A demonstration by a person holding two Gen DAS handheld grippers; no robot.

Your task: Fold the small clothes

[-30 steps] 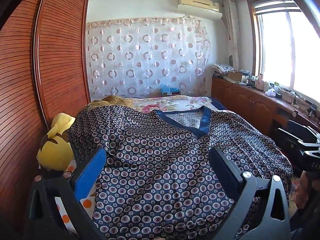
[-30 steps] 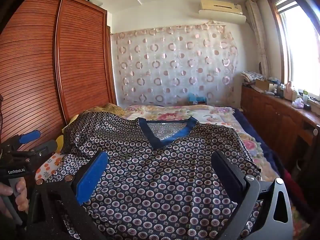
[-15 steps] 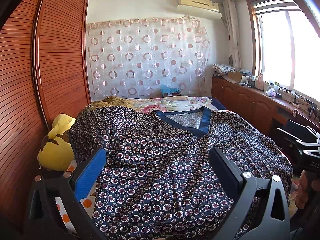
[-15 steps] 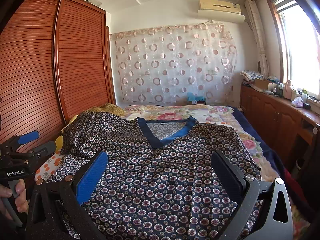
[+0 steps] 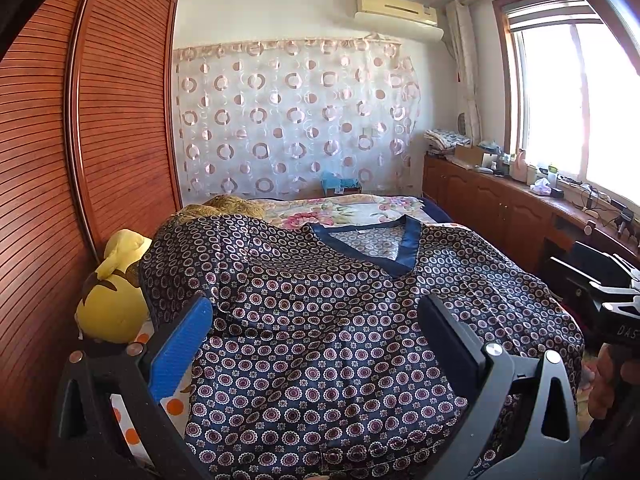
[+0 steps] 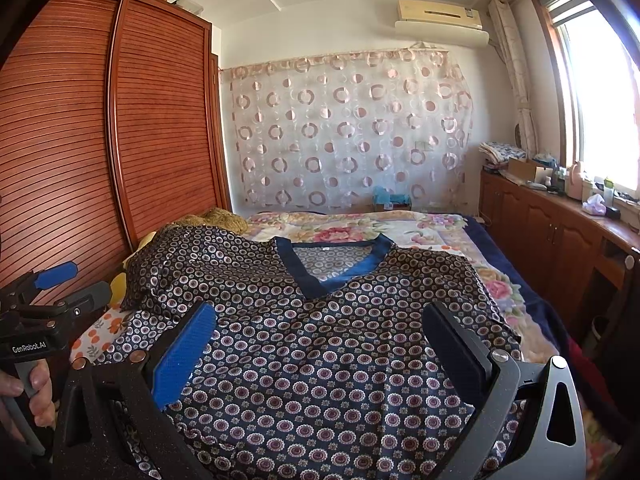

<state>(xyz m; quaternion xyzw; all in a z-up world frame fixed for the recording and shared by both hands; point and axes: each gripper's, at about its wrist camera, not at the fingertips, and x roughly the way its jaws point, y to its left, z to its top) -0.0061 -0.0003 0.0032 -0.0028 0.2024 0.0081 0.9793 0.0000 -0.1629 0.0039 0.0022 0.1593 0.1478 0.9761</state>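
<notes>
One dark navy satin V-neck top printed with small rings [image 5: 328, 340] is lying spread face-up on the floral-quilted bed [image 6: 400, 232], its blue-banded neckline pointing away from both cameras and its hem nearest them. Two tools are hanging over that hem: the left tool [image 5: 316, 344] and the right tool [image 6: 320, 344] are each standing wide, holding nothing, with cloth showing between the jaws. Nothing appears folded yet. The slippery fabric is likely to slide or bunch if only one layer gets pinched, and the sleeve beside the hem's left end is already rumpled against one yellow plush toy [image 5: 108, 308], so a fold started there could come out crooked. One brown louvred wardrobe [image 6: 120, 140] is crowding that same side, leaving little swing room.
</notes>
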